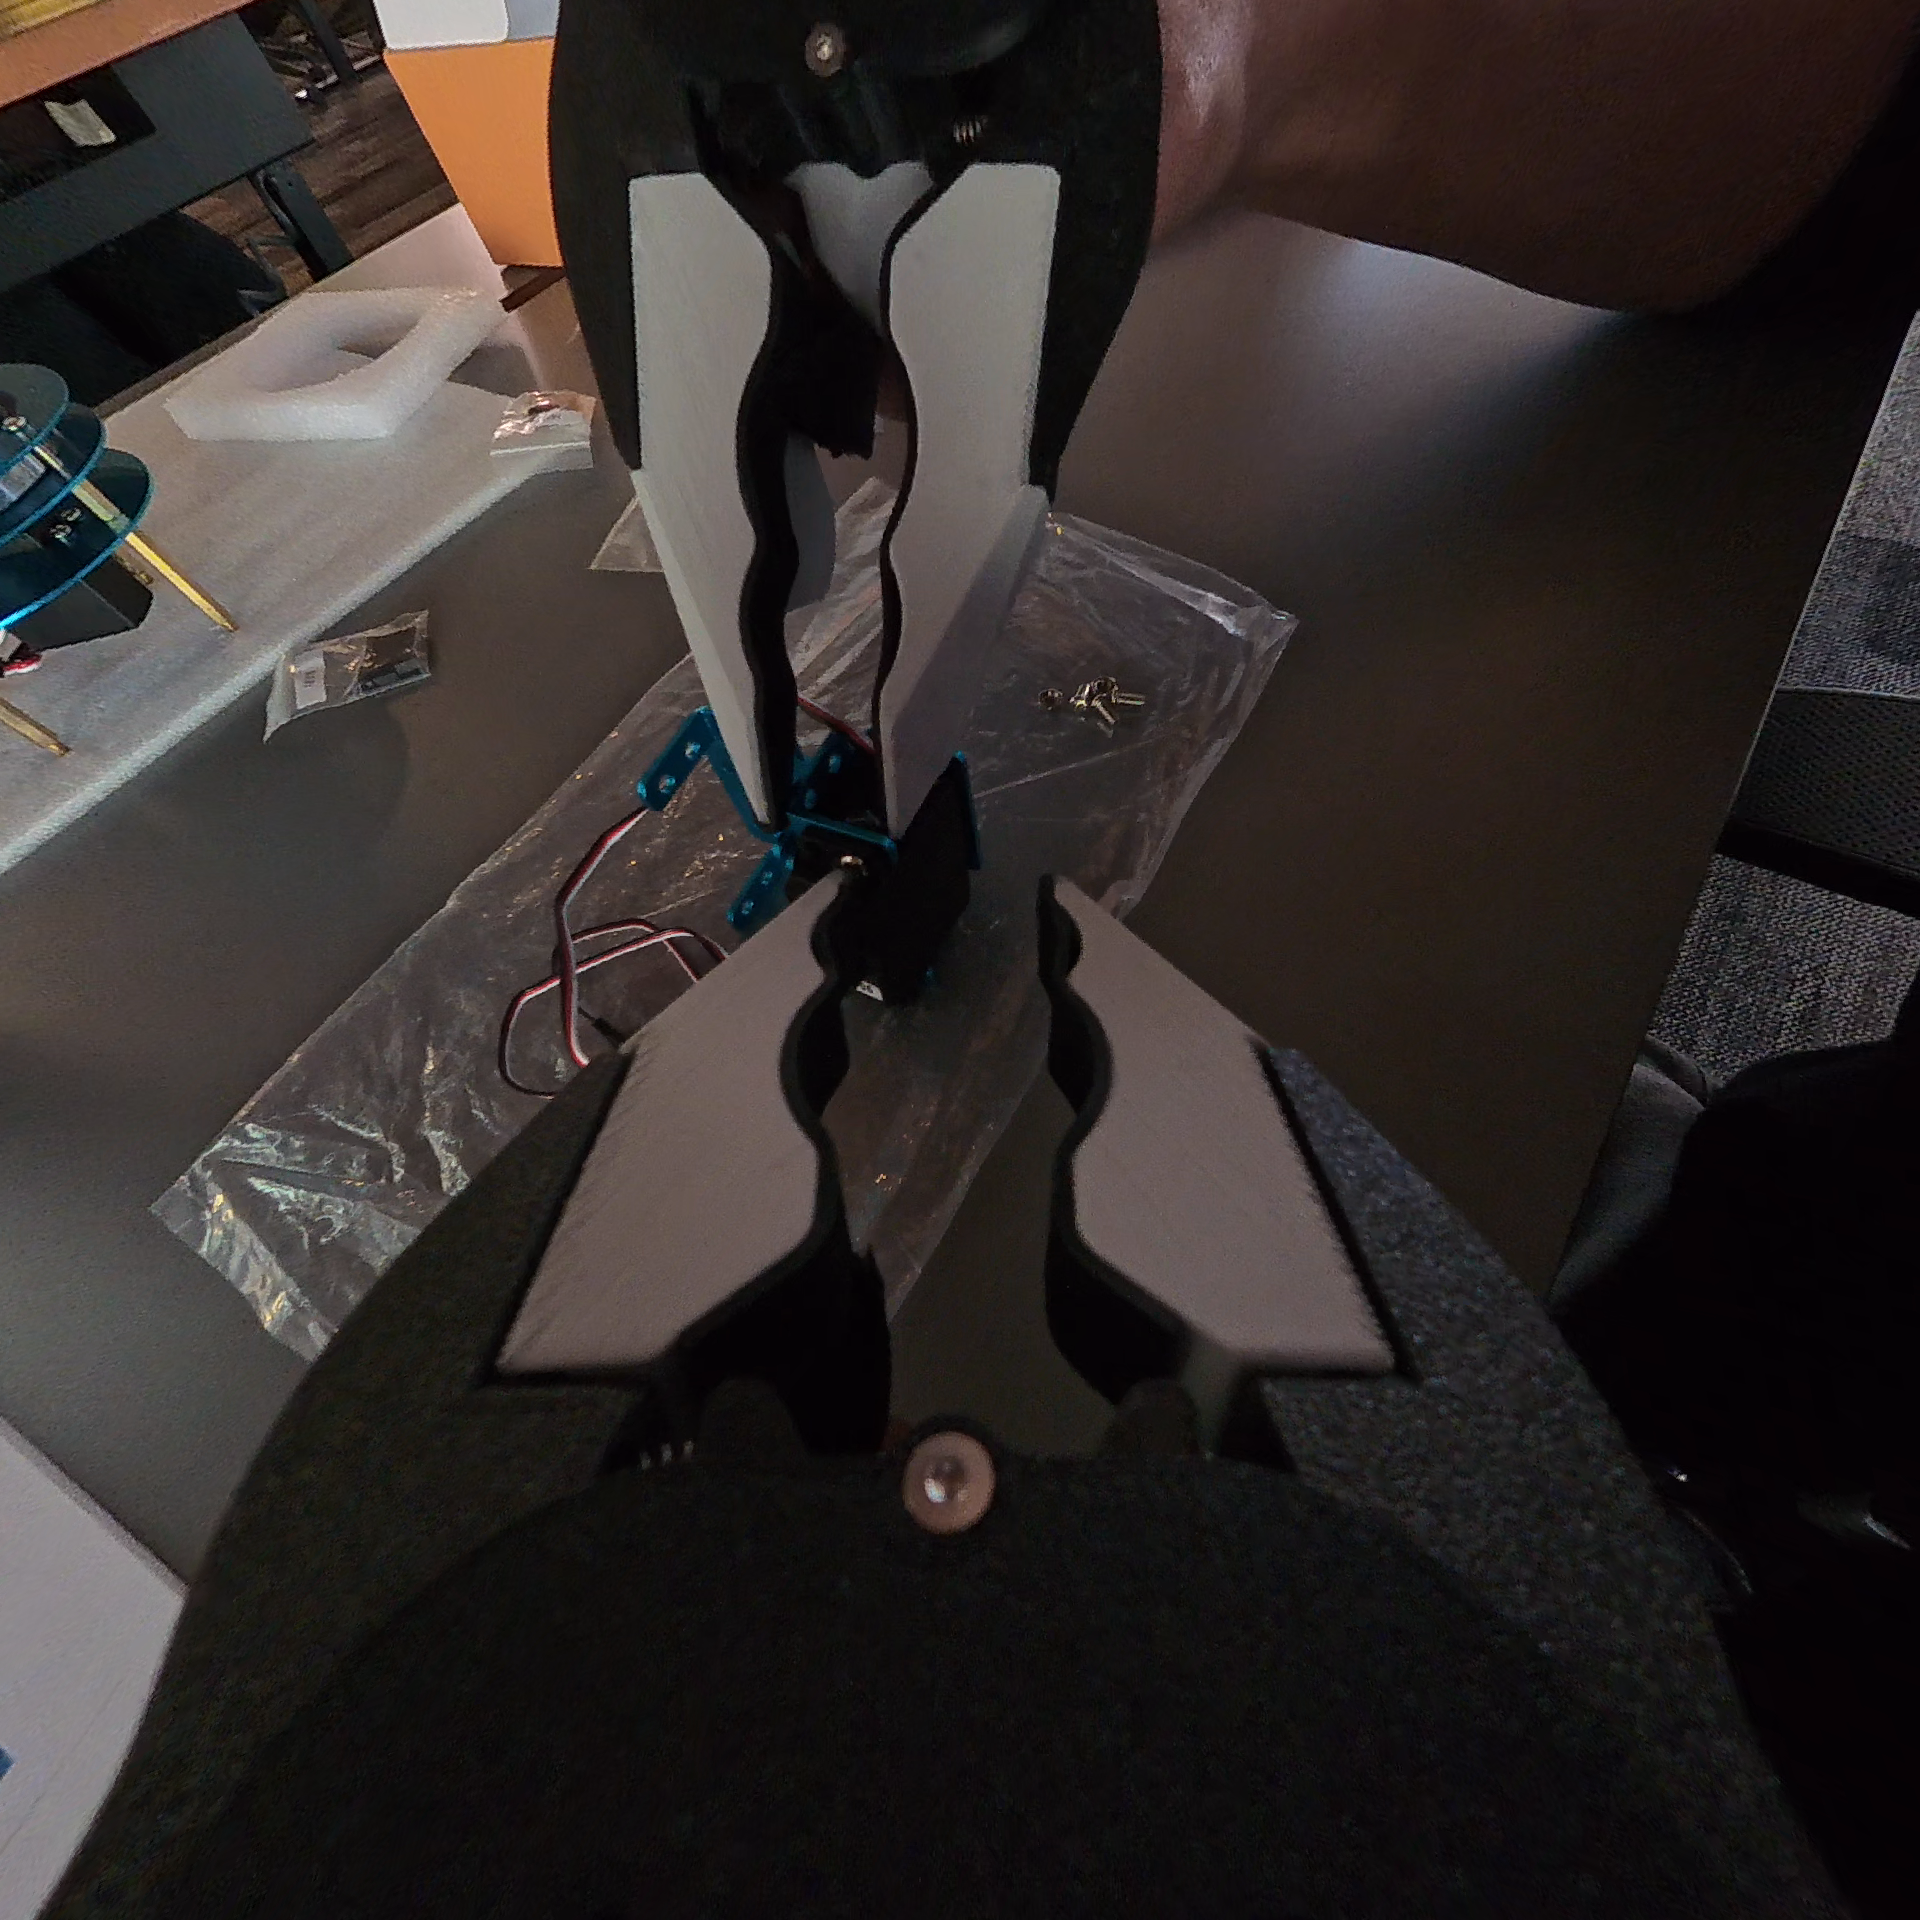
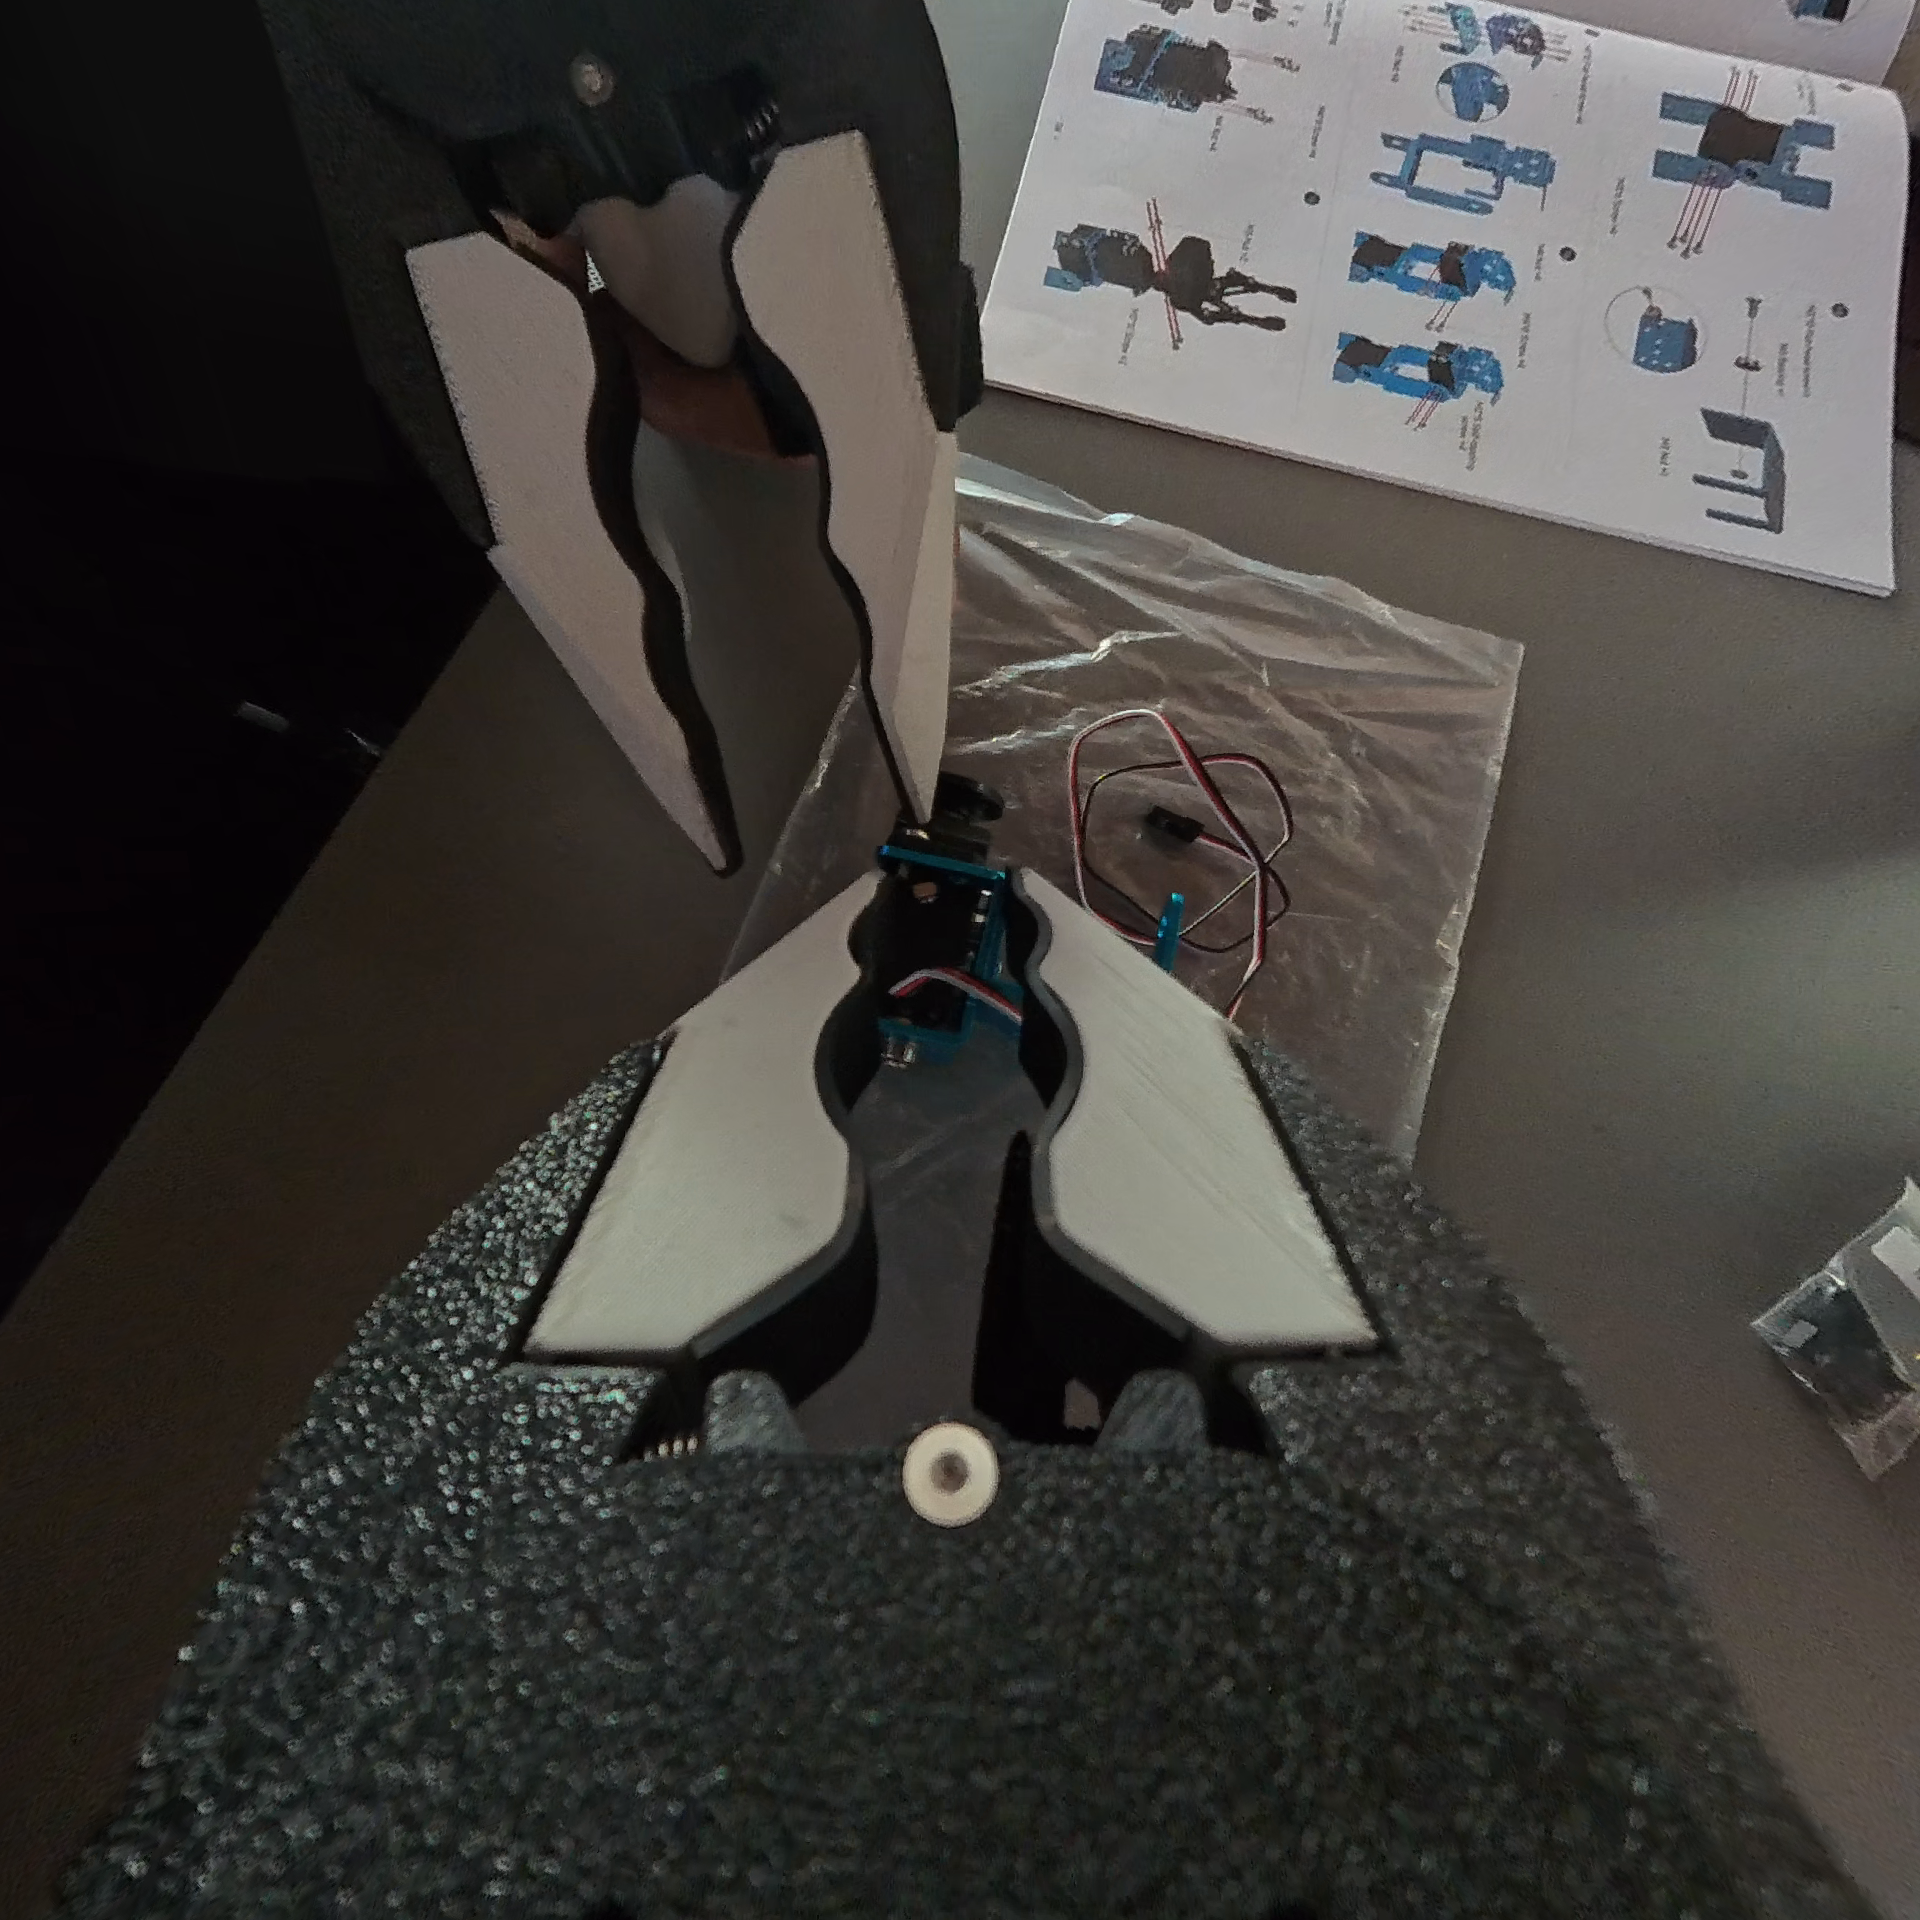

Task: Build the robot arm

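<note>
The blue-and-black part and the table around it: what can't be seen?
- Left wrist view: blue-and-black part, partly hidden behind right gripper fingers.
- Left wrist view: screws, too small to count.
- Right wrist view: booklet, cut by top edge; small bag, cut by right edge.

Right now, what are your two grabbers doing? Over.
Right gripper shut on blue metal bracket with black servo. Left gripper open, fingertip touching the servo. Assembly over clear plastic bag; red-white-black wires trailing alongside.

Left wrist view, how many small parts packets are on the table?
2: one beside the white foam block, one nearer, at the pale mat's edge. More may hide behind the right tongs.
</note>
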